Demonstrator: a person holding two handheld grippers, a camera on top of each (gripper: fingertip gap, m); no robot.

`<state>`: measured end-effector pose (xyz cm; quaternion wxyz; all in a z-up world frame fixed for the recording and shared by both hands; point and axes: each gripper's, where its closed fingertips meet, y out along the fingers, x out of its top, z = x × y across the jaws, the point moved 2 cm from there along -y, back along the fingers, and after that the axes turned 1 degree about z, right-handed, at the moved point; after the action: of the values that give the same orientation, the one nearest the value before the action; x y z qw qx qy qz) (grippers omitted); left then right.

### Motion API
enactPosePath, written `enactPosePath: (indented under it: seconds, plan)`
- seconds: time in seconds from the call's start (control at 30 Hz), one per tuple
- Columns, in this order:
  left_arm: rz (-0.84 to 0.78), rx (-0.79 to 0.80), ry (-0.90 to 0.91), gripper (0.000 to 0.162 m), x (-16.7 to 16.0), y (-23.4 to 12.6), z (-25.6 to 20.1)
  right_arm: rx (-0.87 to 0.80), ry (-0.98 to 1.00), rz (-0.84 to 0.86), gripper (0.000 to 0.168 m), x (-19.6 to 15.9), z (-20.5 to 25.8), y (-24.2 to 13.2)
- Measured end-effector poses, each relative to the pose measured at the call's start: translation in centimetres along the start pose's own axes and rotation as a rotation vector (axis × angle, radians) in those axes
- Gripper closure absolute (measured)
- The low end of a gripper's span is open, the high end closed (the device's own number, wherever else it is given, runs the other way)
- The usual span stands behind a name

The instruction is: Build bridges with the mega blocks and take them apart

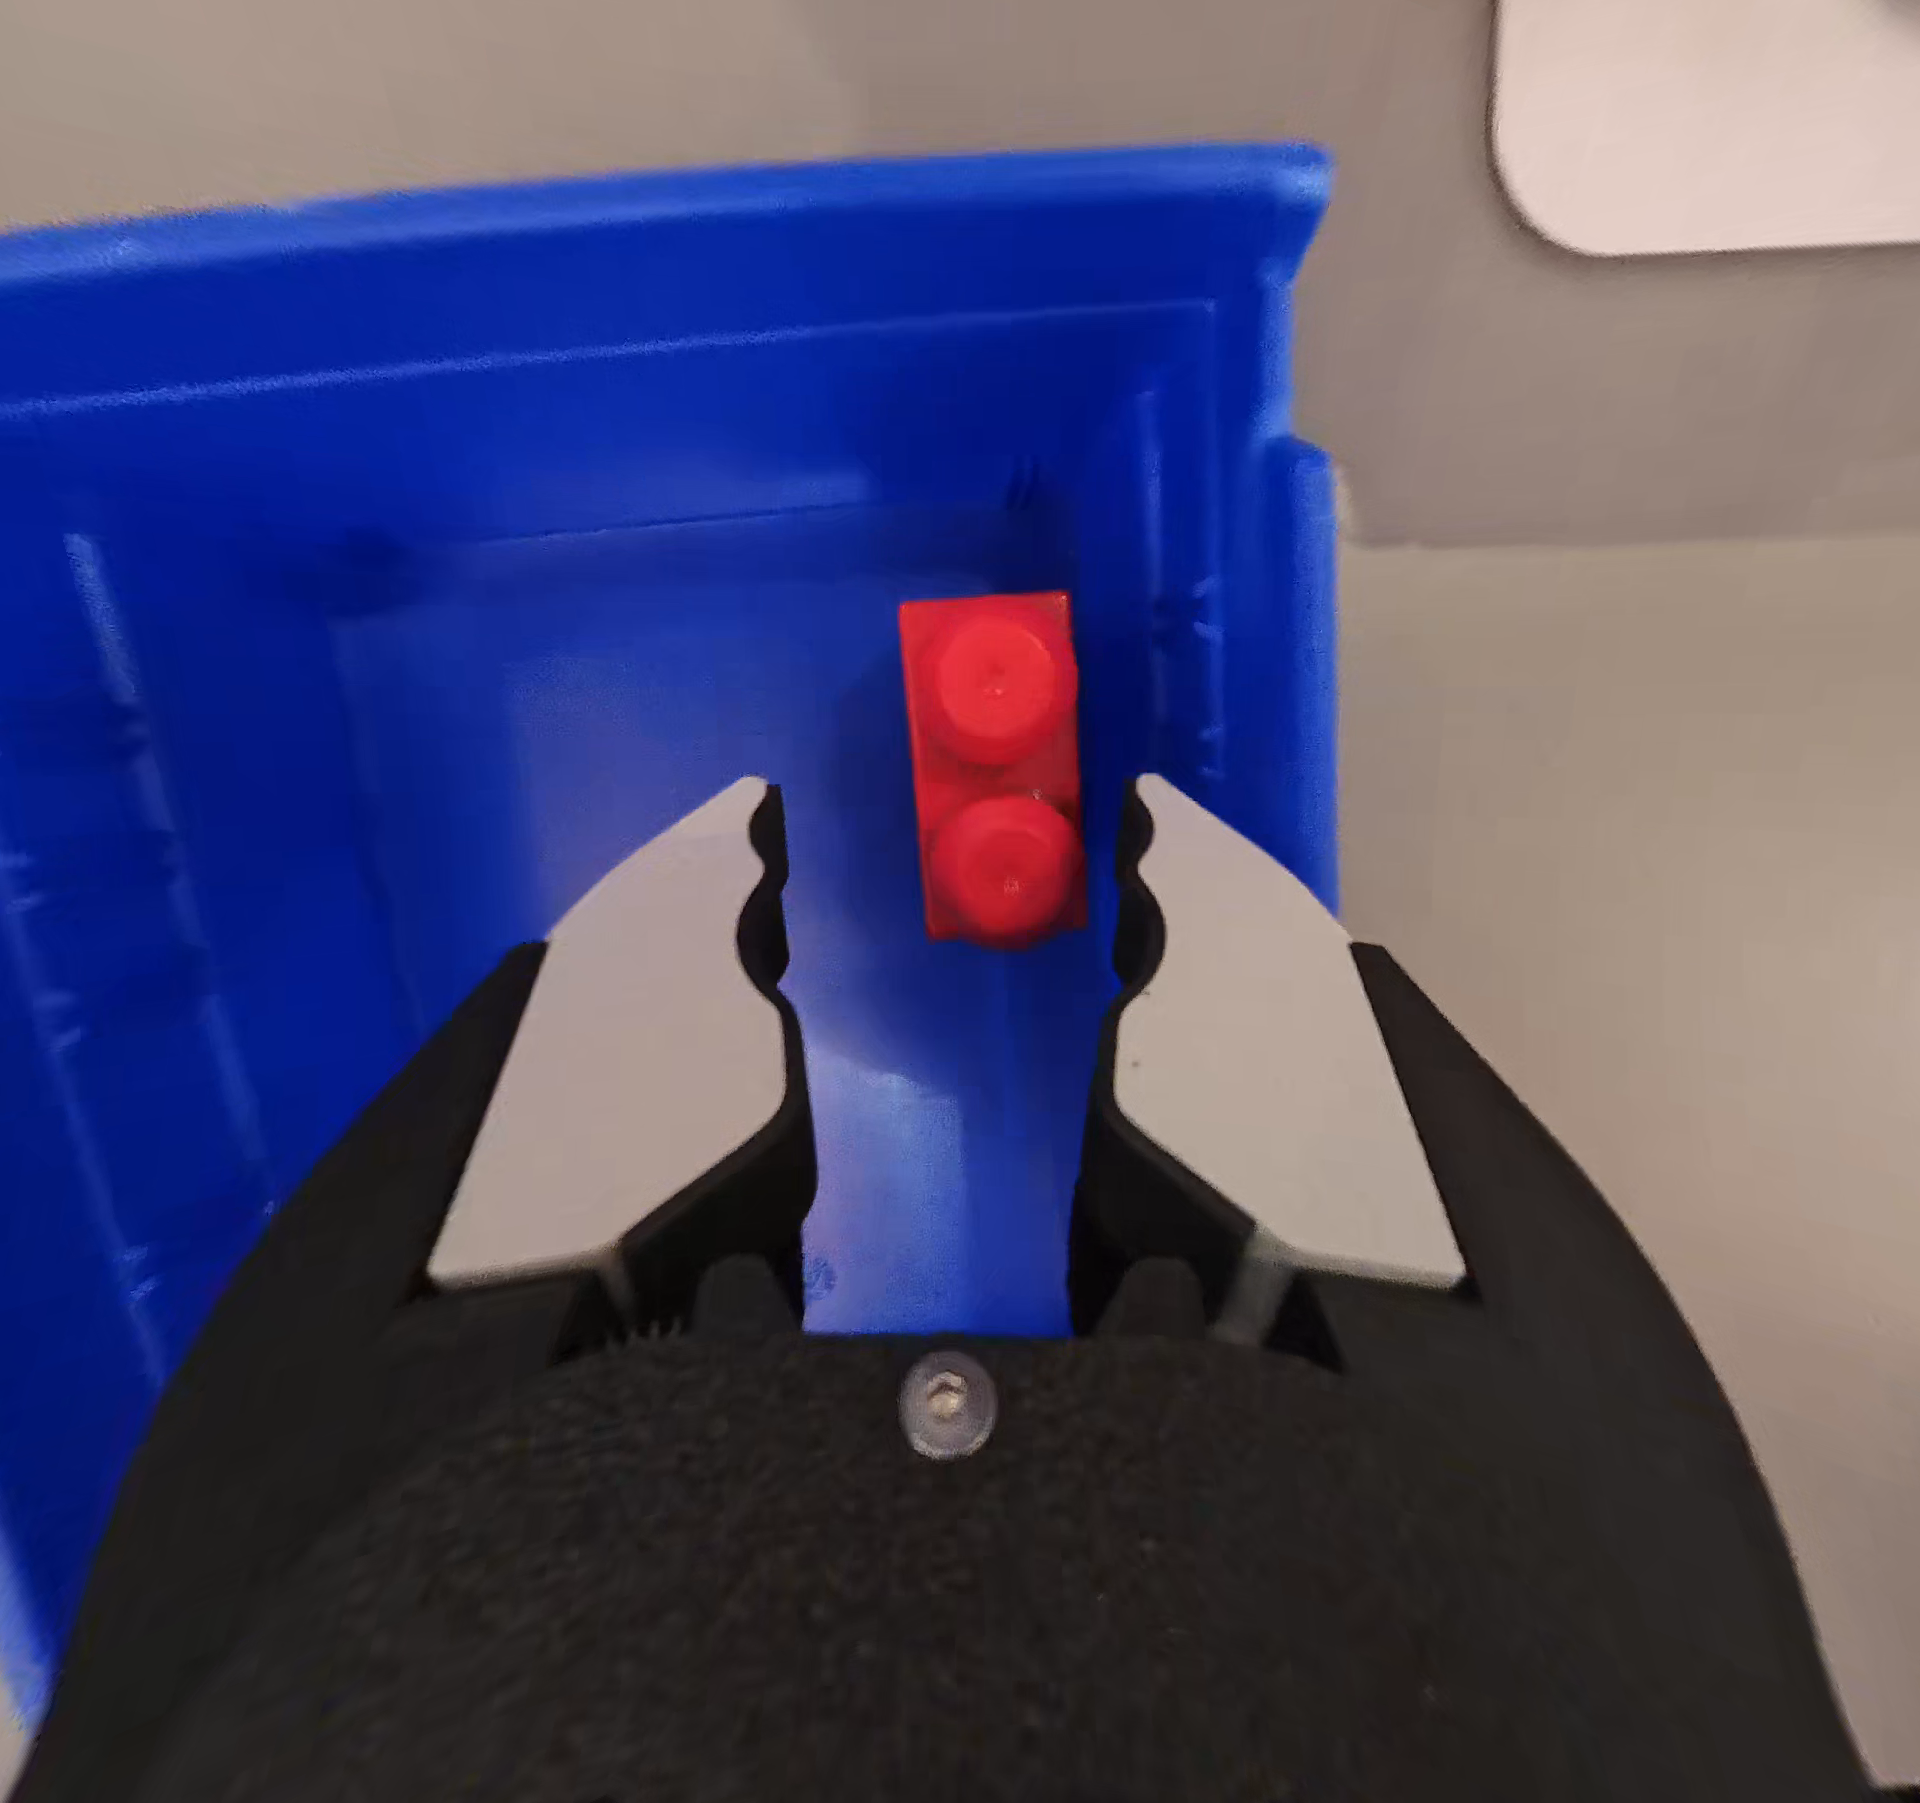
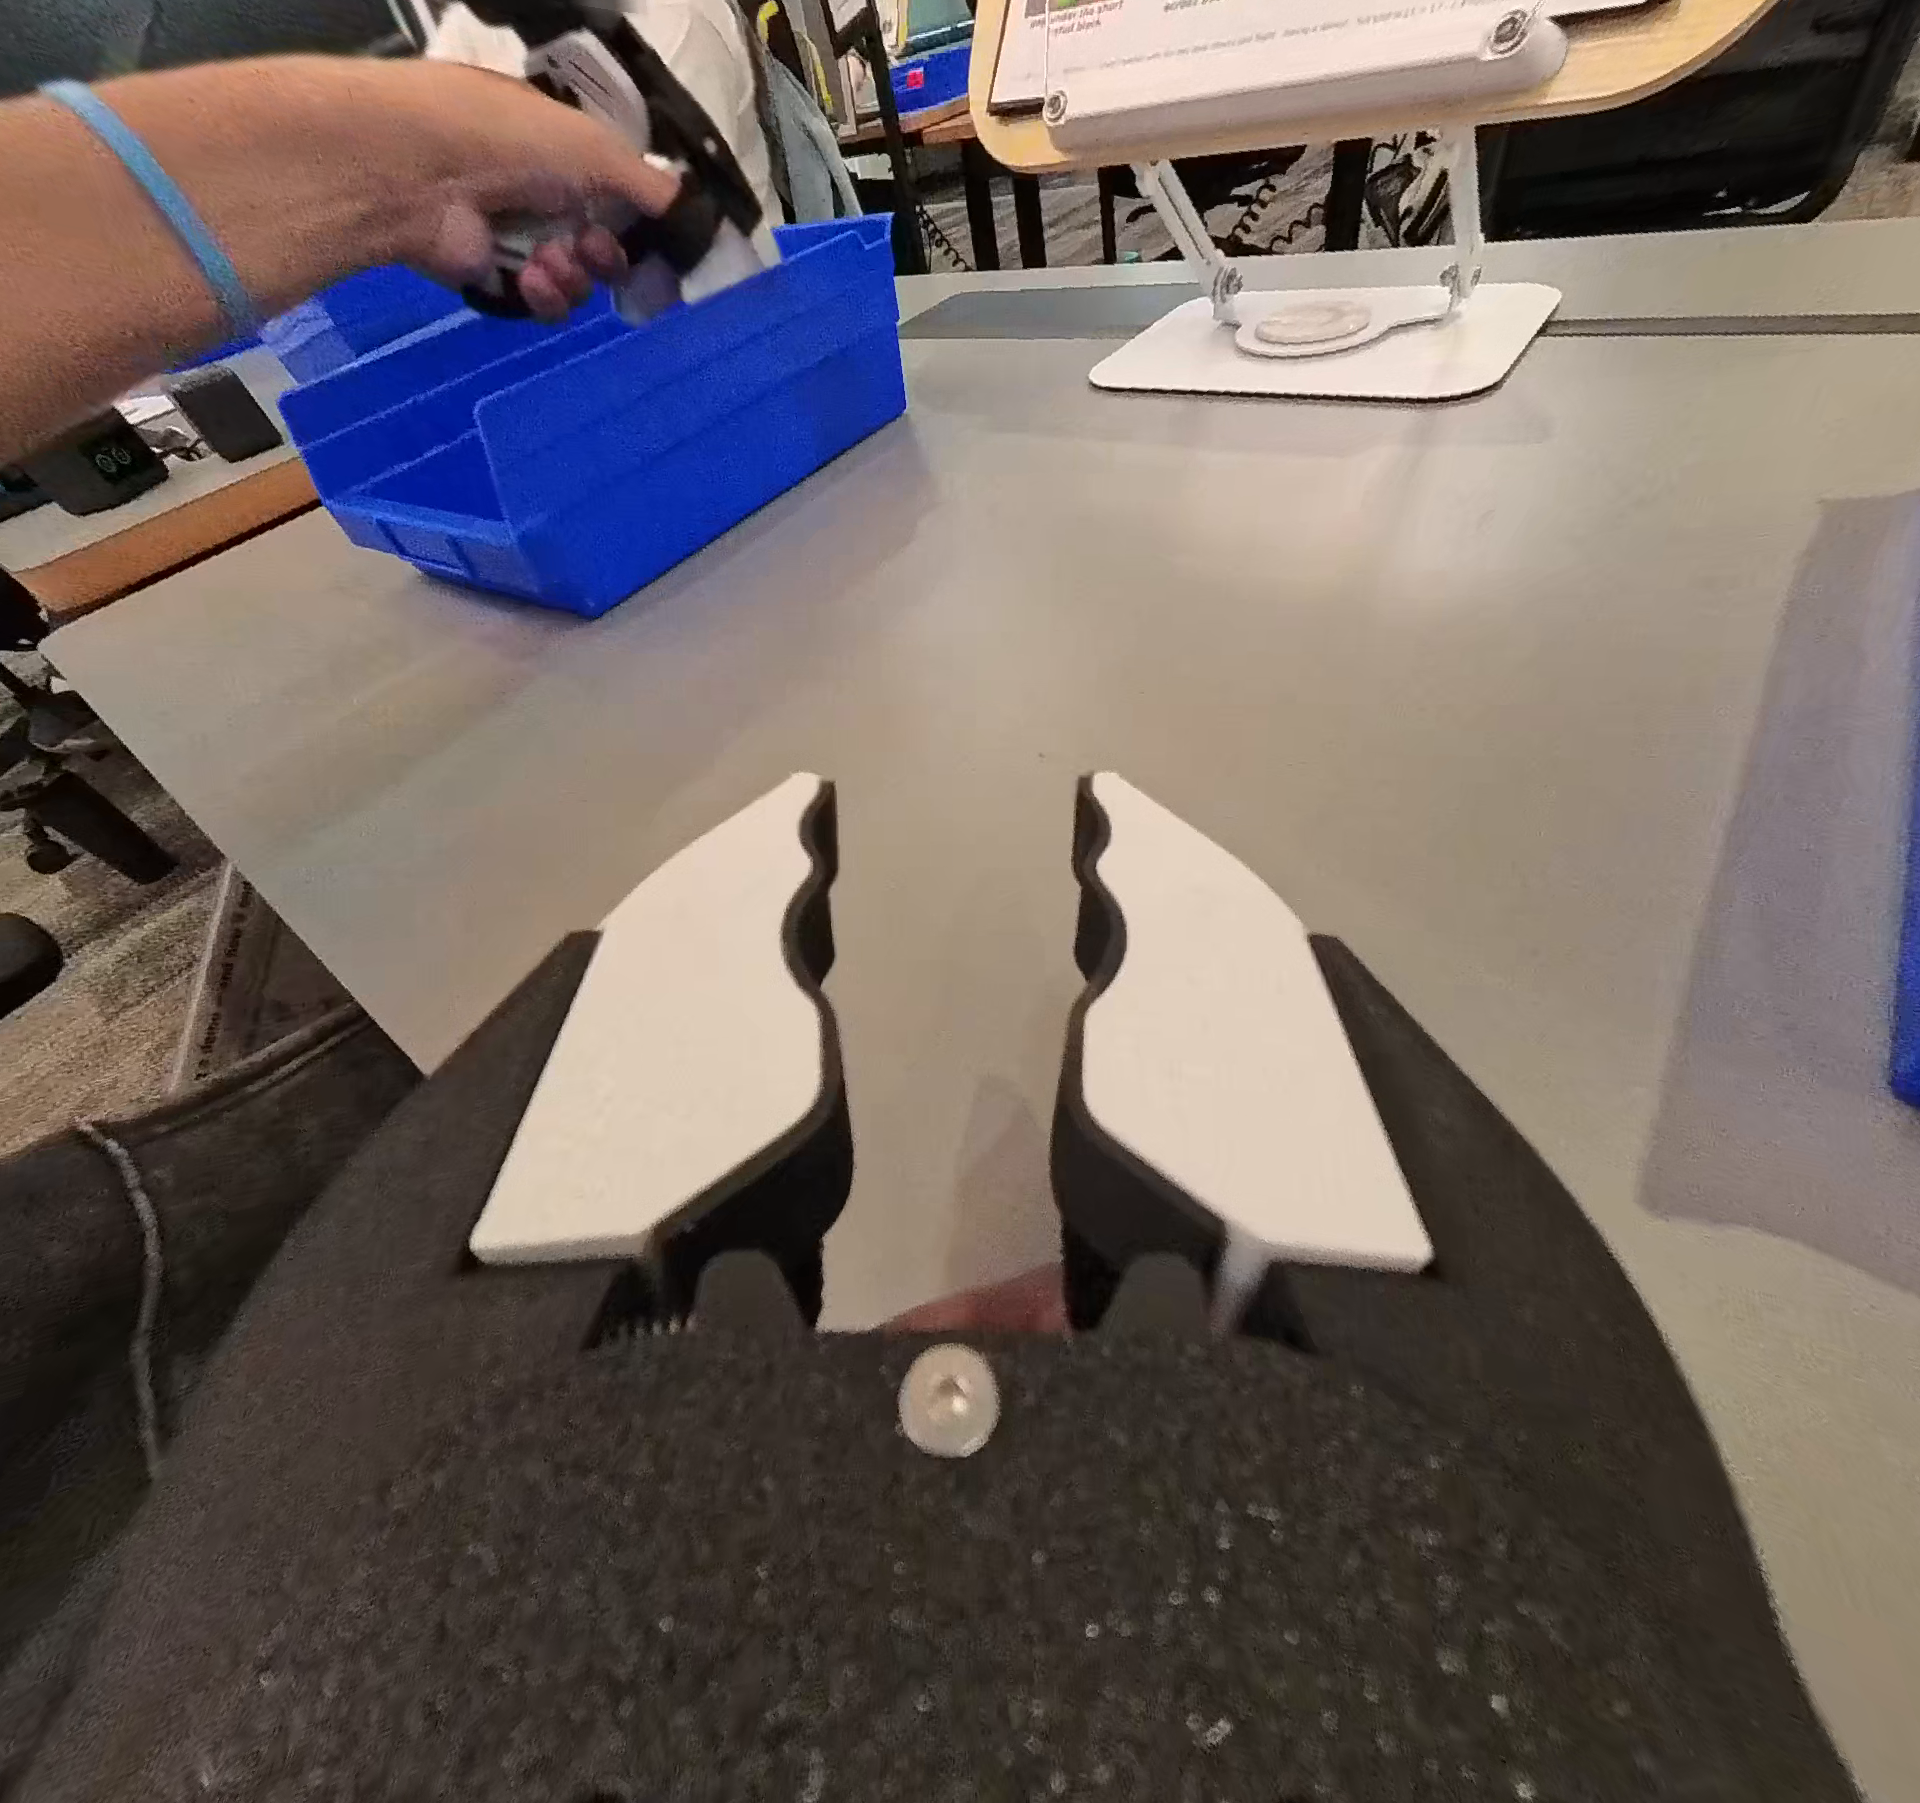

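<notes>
Grey bench [image 2: 1195,610] carries the work, with office clutter behind it.

Left gripper [image 1: 951,797]: reaches down into a blue bin [image 1: 520,465], jaws apart and clamped on nothing. One red block [image 1: 995,766], two studs up, lies on the bin floor just ahead of the tips and slightly toward the right finger, near the bin's right wall. Its long axis runs in line with the fingers, so the jaws appear set to straddle its narrow sides. Judgement: a block is either about to be picked or has just been dropped; which cannot be told.

Right gripper [image 2: 954,797]: hovers over bare bench, jaws apart and empty, well clear of the bin at its far left; likely parked while the other works.

White stand [image 2: 1330,340] with an instruction sheet sits ahead and to the right, presumably for reference.

Count: one block visible, one bin in use (the right wrist view shows another blue bin behind it), two grippers, one stand. No bridge is standing.
</notes>
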<state>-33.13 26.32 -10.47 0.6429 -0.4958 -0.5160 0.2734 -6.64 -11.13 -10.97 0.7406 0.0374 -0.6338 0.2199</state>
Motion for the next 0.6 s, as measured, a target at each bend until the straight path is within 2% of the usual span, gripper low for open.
enactPosePath:
  seconds: [0.13,0.17,0.33,0.47,0.6]
  plan:
    - [0.037,-0.016,-0.034,0.111,-0.1,2.8,0.0,-0.028,-0.028,0.013,0.126,-0.1,-0.5,-0.3]
    - [0.019,-0.035,-0.043,0.127,0.2,2.8,0.0,-0.036,-0.034,0.014,0.126,-0.1,-0.6,-0.4]
    - [-0.054,-0.035,0.019,0.128,1.3,-0.1,1.5,-0.037,-0.027,0.015,0.128,-0.1,-0.8,-0.5]
    - [-0.306,-0.336,0.066,0.128,2.4,-6.9,0.0,-0.040,-0.029,0.016,0.129,-0.1,-1.0,-0.6]
    - [-0.538,-0.742,0.189,0.128,-0.4,-14.5,-4.4,0.012,0.009,0.011,0.129,0.1,-0.6,-0.4]
